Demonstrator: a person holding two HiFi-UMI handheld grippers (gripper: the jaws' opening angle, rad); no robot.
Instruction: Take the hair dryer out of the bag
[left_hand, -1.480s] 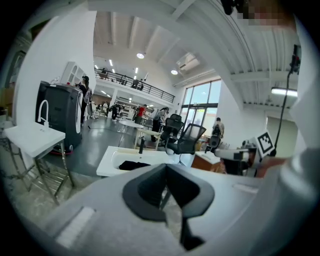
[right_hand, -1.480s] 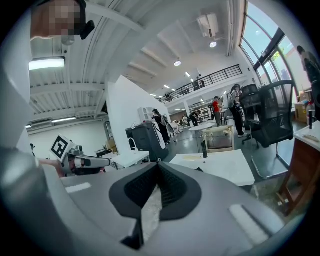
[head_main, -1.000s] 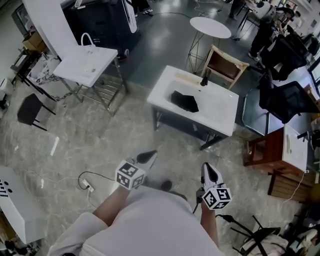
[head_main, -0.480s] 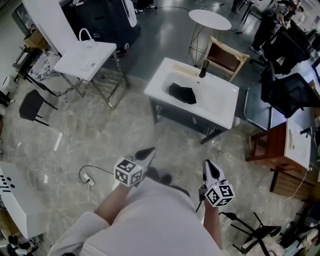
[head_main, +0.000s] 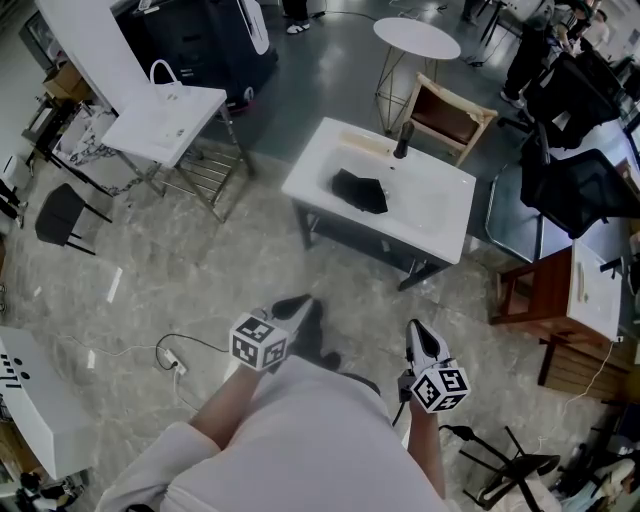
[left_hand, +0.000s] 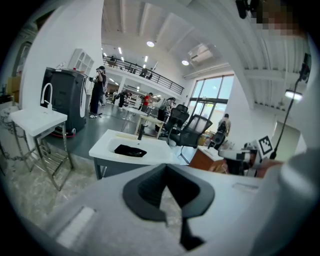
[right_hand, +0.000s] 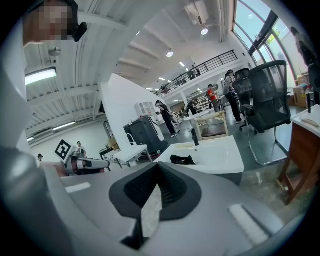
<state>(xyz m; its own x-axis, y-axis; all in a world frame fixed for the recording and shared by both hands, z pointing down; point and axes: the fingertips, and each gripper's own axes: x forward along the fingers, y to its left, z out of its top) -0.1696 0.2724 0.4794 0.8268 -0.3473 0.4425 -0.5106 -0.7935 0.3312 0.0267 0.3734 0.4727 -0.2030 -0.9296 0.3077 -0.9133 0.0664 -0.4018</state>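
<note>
A black bag (head_main: 360, 190) lies on a white table (head_main: 440, 215) some way ahead of me; no hair dryer shows outside it. A dark upright object (head_main: 403, 140) stands at the table's far edge. My left gripper (head_main: 298, 305) and right gripper (head_main: 419, 333) hang low over the floor in front of the person's body, both shut and empty, well short of the table. The left gripper view has the bag (left_hand: 130, 150) beyond the shut jaws. In the right gripper view the bag (right_hand: 182, 160) lies on the table (right_hand: 222, 155).
A second white table (head_main: 165, 125) stands at the left, a round white table (head_main: 415, 38) and a wooden chair (head_main: 450, 115) behind. A black office chair (head_main: 570, 190) and a brown desk (head_main: 545, 295) flank the right. A cable (head_main: 175, 358) lies on the floor.
The person has stepped toward the white table, a dark shoe coming forward beside the left gripper. Both grippers travelled along, still shut and empty.
</note>
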